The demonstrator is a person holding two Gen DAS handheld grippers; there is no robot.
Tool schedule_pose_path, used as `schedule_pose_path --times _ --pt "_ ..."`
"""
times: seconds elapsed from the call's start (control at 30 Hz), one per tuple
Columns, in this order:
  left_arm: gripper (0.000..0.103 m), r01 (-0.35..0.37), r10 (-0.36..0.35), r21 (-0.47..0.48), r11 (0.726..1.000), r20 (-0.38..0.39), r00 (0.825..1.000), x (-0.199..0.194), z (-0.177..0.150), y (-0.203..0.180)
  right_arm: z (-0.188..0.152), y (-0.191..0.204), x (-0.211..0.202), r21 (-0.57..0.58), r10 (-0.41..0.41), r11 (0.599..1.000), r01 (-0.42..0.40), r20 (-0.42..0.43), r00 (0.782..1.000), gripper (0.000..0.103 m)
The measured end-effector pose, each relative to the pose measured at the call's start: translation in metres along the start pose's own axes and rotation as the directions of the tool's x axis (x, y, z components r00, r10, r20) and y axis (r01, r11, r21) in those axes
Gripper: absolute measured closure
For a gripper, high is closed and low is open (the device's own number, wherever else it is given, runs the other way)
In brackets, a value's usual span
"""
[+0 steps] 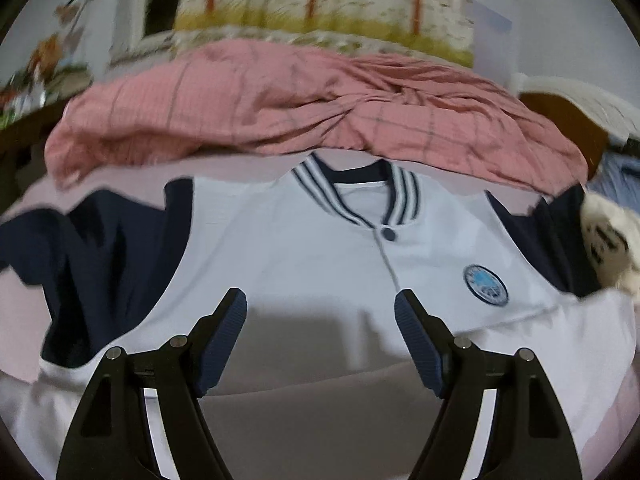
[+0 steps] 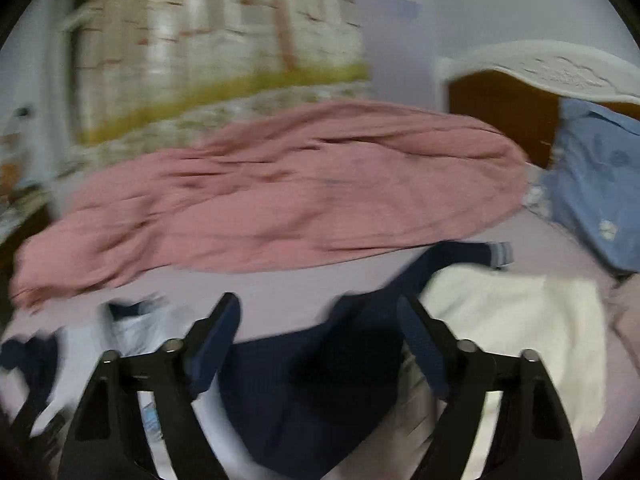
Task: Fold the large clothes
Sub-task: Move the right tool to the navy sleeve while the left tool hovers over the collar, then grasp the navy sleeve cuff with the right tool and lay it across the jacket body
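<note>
Hovering wide open and empty, left gripper (image 1: pixel 320 300) over the jacket (image 1: pixel 304 256) spread front-up on the bed (image 2: pixel 288 296), right gripper (image 2: pixel 319 304) over its navy sleeve (image 2: pixel 320 380), likely lining up sleeve fold.

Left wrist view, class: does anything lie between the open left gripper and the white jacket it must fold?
Nothing visible does. The left gripper hangs open directly over the jacket, with only bare white fabric between its fingers. The pink quilt lies beyond the collar, out of the way.

Jacket (image 1: pixel 304 256) flat on bed (image 1: pixel 28 312), quilt (image 1: pixel 280 108) behind it, pillow (image 2: pixel 600 184) far right
</note>
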State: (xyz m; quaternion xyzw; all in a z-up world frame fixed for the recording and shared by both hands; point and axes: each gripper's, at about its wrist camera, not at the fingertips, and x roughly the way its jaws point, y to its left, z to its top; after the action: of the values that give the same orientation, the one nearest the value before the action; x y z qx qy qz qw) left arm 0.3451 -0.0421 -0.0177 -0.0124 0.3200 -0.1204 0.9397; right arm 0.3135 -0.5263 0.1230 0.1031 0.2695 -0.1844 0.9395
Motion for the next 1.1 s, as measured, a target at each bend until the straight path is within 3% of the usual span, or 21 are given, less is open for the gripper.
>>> schedule_pose_path --times 0.1,0.17,0.27,0.37,0.47,0.53,0.57,0.6,0.63,0.67,0.7,0.77,0.8,0.87,0.97,1.1 --pt "0.028 -0.082 0.082 -0.011 0.997 -0.025 0.996 0.008 -0.003 0.002 0.028 -0.046 0.062 0.147 0.018 0.989 0.0 -0.12 0.993 0.029" --pt "0.028 -0.083 0.083 0.009 0.997 -0.063 0.995 0.018 -0.006 -0.001 0.035 -0.066 0.09 0.192 0.027 0.981 0.007 -0.17 0.985 0.029" --pt "0.028 -0.071 0.071 -0.003 0.997 -0.082 0.994 0.022 -0.007 0.002 0.037 -0.082 0.131 0.179 -0.073 0.977 0.115 -0.226 0.971 0.029" --pt "0.028 -0.069 0.069 -0.004 0.998 -0.09 0.994 0.023 -0.009 0.002 0.035 -0.094 0.166 0.186 -0.162 0.957 0.223 -0.297 0.941 0.029" --pt "0.028 -0.072 0.073 0.024 0.997 -0.088 0.993 0.025 -0.009 -0.004 0.039 -0.105 0.186 0.259 -0.171 0.934 0.246 -0.28 0.945 0.029" --pt "0.028 -0.069 0.072 0.037 0.997 -0.083 0.994 0.024 -0.009 -0.007 0.037 -0.105 0.194 0.261 -0.169 0.933 0.248 -0.288 0.942 0.05" --pt "0.028 -0.068 0.071 0.037 0.997 -0.081 0.994 0.024 -0.009 -0.007 0.036 -0.101 0.198 0.226 -0.188 0.938 0.263 -0.304 0.934 0.097" --pt "0.028 -0.068 0.07 0.034 0.997 -0.08 0.994 0.023 -0.009 -0.006 0.038 -0.096 0.2 0.187 -0.209 0.942 0.278 -0.319 0.925 0.099" --pt "0.028 -0.067 0.069 0.027 0.997 -0.078 0.995 0.022 -0.008 -0.004 0.04 -0.085 0.19 0.131 -0.284 0.934 0.333 -0.293 0.913 0.099" --pt "0.028 -0.072 0.073 0.016 0.997 -0.076 0.994 0.02 -0.008 -0.002 0.042 -0.069 0.168 0.083 -0.345 0.927 0.366 -0.195 0.918 0.099" --pt "0.028 -0.091 0.091 0.005 0.996 -0.074 0.993 0.019 -0.008 0.0 0.044 -0.057 0.15 0.058 -0.333 0.938 0.342 -0.127 0.934 0.099" --pt "0.029 -0.142 0.141 -0.018 0.99 -0.06 0.988 0.013 -0.008 0.004 0.046 -0.027 0.096 0.025 -0.178 0.984 0.178 0.001 0.984 0.099" --pt "0.029 -0.131 0.13 -0.025 0.991 -0.04 0.991 0.008 -0.006 0.006 0.048 -0.018 0.08 0.015 -0.135 0.991 0.134 0.02 0.991 0.099" --pt "0.029 -0.134 0.134 -0.024 0.991 -0.001 0.991 -0.003 -0.003 0.007 0.053 0.008 0.044 -0.022 -0.06 0.998 0.061 0.051 0.997 0.099" --pt "0.029 -0.193 0.192 -0.004 0.981 0.058 0.98 -0.018 0.004 0.008 0.058 0.055 -0.002 -0.074 0.057 0.996 -0.051 0.081 0.995 0.099" --pt "0.029 -0.213 0.219 -0.096 0.972 0.051 0.974 -0.029 0.015 0.042 0.045 0.131 -0.033 -0.117 0.144 0.984 -0.132 0.102 0.984 0.099"
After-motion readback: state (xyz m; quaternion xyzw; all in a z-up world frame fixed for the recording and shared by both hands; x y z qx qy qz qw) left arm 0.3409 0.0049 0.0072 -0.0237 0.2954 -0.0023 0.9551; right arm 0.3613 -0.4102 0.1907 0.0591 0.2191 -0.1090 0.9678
